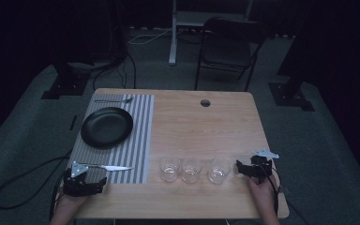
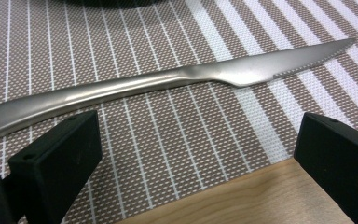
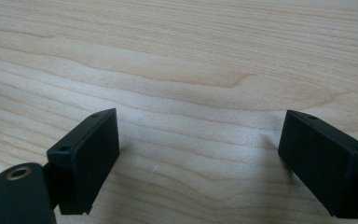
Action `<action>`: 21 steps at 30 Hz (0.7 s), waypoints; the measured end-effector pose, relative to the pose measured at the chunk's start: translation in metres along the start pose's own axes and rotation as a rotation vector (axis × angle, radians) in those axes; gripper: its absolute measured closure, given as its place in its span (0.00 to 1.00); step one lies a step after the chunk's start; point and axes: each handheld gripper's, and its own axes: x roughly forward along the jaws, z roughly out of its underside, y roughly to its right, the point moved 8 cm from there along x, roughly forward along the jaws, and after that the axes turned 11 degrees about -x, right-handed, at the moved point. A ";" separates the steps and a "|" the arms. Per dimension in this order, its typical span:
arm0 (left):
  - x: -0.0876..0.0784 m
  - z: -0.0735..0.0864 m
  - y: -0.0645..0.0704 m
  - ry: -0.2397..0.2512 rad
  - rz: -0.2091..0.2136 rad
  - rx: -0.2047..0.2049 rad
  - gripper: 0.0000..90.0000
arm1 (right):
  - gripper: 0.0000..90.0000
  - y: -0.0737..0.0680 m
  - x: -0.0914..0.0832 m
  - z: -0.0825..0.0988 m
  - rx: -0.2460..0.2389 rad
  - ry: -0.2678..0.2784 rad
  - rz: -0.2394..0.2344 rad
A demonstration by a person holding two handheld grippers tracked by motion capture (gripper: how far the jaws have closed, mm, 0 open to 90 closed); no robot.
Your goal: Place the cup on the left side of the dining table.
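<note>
A steel knife [image 1: 108, 167] [image 2: 168, 86] lies on the striped placemat [image 1: 136, 140] near its front edge, blade pointing right. My left gripper [image 1: 85, 183] [image 2: 196, 154] stands open just in front of the knife, jaws wide apart with nothing between them. A black plate [image 1: 107, 127] rests on the mat, and a fork [image 1: 115, 100] lies at the mat's far edge. Three clear glasses [image 1: 192, 171] stand in a row at the table's front. My right gripper [image 1: 249, 169] [image 3: 198, 163] is open over bare wood to the right of the glasses.
The wooden table [image 1: 201, 126] has a round cable hole [image 1: 205, 102] near its far edge. A black folding chair [image 1: 227, 49] stands beyond the table. Cables trail on the floor at the left.
</note>
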 end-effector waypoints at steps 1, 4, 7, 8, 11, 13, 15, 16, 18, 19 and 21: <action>0.000 0.000 0.002 -0.003 0.013 0.000 0.01 | 0.13 0.000 0.000 0.000 0.000 0.000 0.000; 0.000 0.001 0.004 -0.005 0.013 0.017 0.01 | 0.13 0.000 0.000 0.000 -0.001 0.000 0.000; 0.000 0.001 0.007 0.000 0.015 0.028 0.01 | 0.13 0.000 0.000 0.000 0.000 0.000 0.000; 0.000 0.001 0.009 -0.005 0.019 0.037 0.01 | 0.13 0.000 0.000 0.000 -0.001 0.000 0.000; -0.001 0.001 0.014 -0.005 0.043 0.053 0.01 | 0.13 0.000 0.000 0.000 0.000 0.000 0.000; -0.001 0.001 0.017 0.001 0.045 0.062 0.01 | 0.13 0.000 0.000 0.000 0.000 0.000 0.000; -0.001 0.001 0.019 0.002 0.061 0.070 0.01 | 0.13 0.000 0.000 0.000 -0.001 0.000 0.000; -0.001 0.001 0.021 -0.002 0.069 0.073 0.01 | 0.13 0.000 0.000 0.000 0.000 0.000 0.000; -0.002 0.001 0.023 0.004 0.084 0.079 0.01 | 0.13 0.000 0.000 0.000 0.000 0.000 0.000; -0.003 0.001 0.025 -0.001 0.095 0.085 0.01 | 0.13 0.000 0.000 0.000 0.000 0.000 0.000; -0.003 0.001 0.027 -0.003 0.106 0.086 0.01 | 0.13 0.000 0.000 0.000 0.000 0.000 0.000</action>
